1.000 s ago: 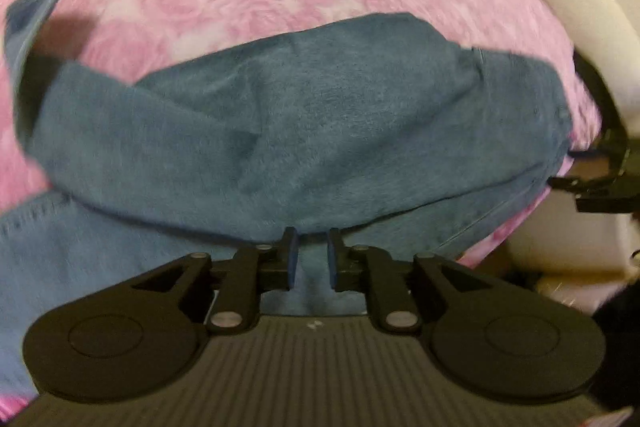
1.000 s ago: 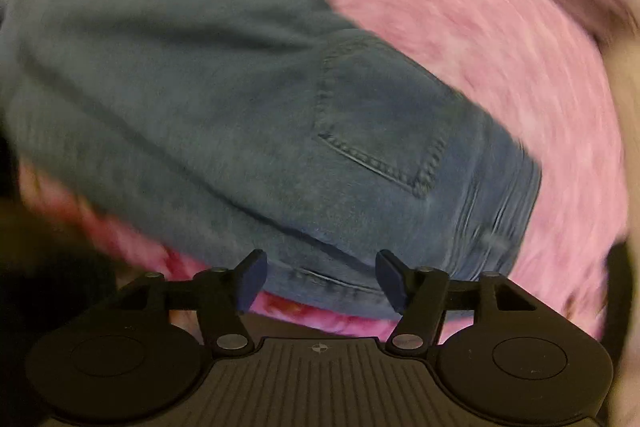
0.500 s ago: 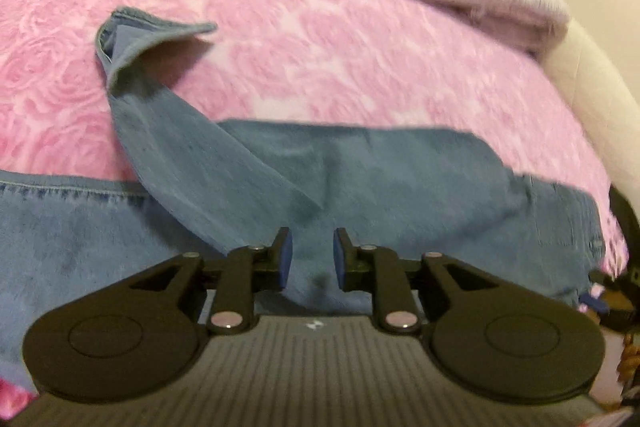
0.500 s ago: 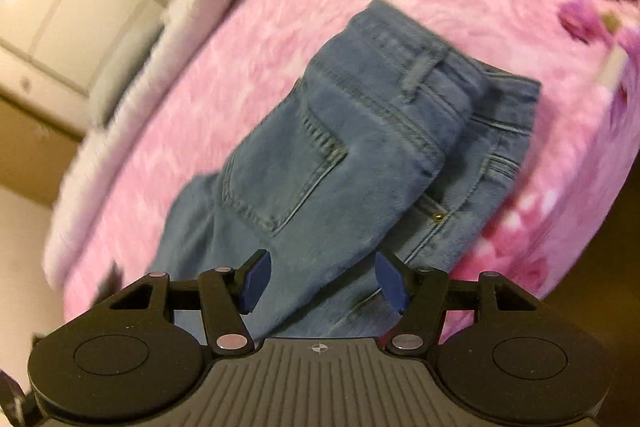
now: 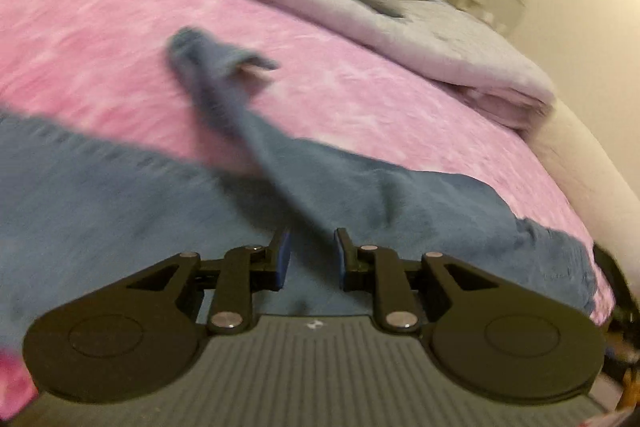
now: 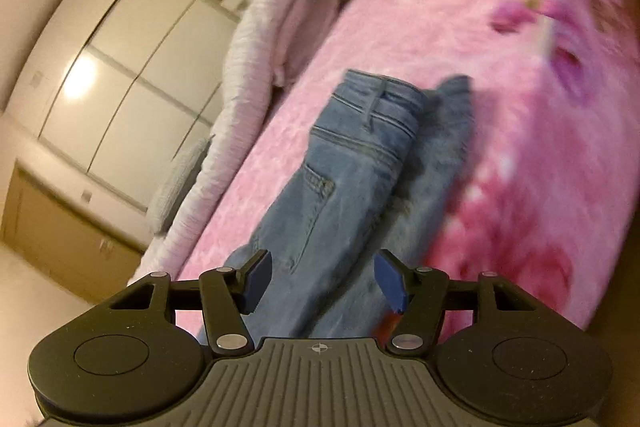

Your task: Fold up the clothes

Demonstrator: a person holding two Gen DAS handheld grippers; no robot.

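blue denim jeans (image 5: 400,211) lie spread on the pink bed cover (image 5: 360,99), directly ahead of and beneath the left gripper (image 5: 310,255), whose jaws stand slightly apart with nothing pinched. one leg end (image 5: 216,63) lies twisted and curled further up the bed. in the right wrist view the waistband (image 6: 380,107) and back pocket face up; the right gripper (image 6: 322,281) hovers over the denim, tilted, jaws wide apart and empty. a folded pale quilt (image 5: 440,39) lies behind.
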